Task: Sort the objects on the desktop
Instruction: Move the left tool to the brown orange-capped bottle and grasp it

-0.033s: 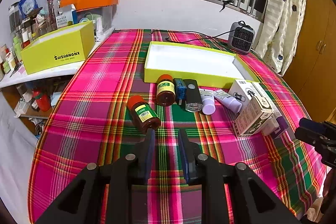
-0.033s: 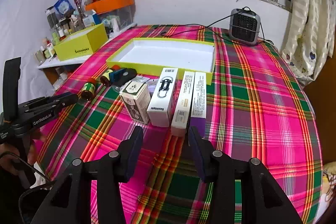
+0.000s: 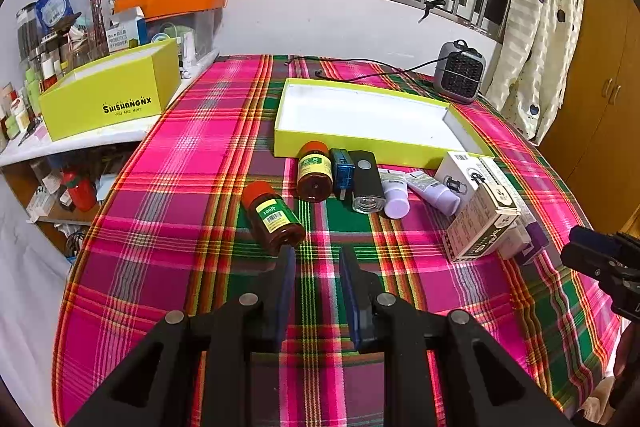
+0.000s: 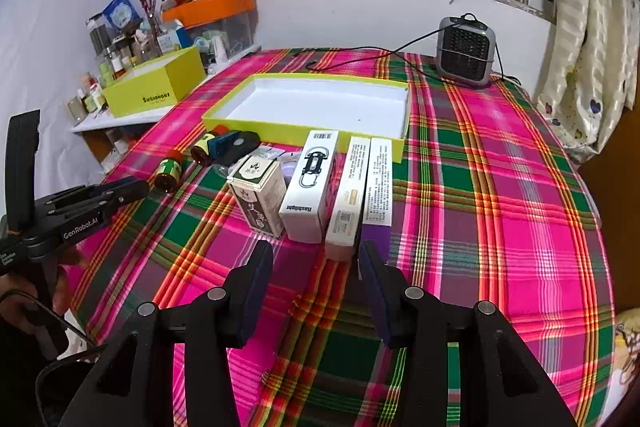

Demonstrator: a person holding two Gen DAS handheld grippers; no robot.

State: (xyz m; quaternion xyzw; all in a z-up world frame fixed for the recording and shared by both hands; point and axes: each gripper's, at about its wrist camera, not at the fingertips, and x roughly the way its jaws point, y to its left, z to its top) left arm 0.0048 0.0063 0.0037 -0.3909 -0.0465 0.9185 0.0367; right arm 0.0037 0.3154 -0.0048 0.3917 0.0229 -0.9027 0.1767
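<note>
A shallow yellow tray [image 3: 360, 149] with a white inside lies mid-table, nothing in it. In front of it lie two brown bottles with red caps [image 3: 274, 215] [image 3: 315, 173], a blue item [image 3: 343, 171], a black flashlight [image 3: 366, 181] and two lilac tubes [image 3: 394, 189]. To their right are a white flashlight box [image 4: 308, 187], a patterned carton [image 4: 260, 195], a cream box [image 4: 348, 195] and a purple box [image 4: 378, 183]. My left gripper [image 3: 317, 253] is open with nothing between its fingers, its tips just short of the nearer bottle. My right gripper [image 4: 315, 249] stands wide open before the cream box's near end.
A grey heater [image 3: 460, 73] with a black cable sits at the table's far right. A yellow lidded box [image 3: 112, 95] rests on a cluttered white shelf to the left. A spotted curtain [image 3: 536, 39] hangs at the right. The plaid cloth [image 4: 500, 227] is bare on the right side.
</note>
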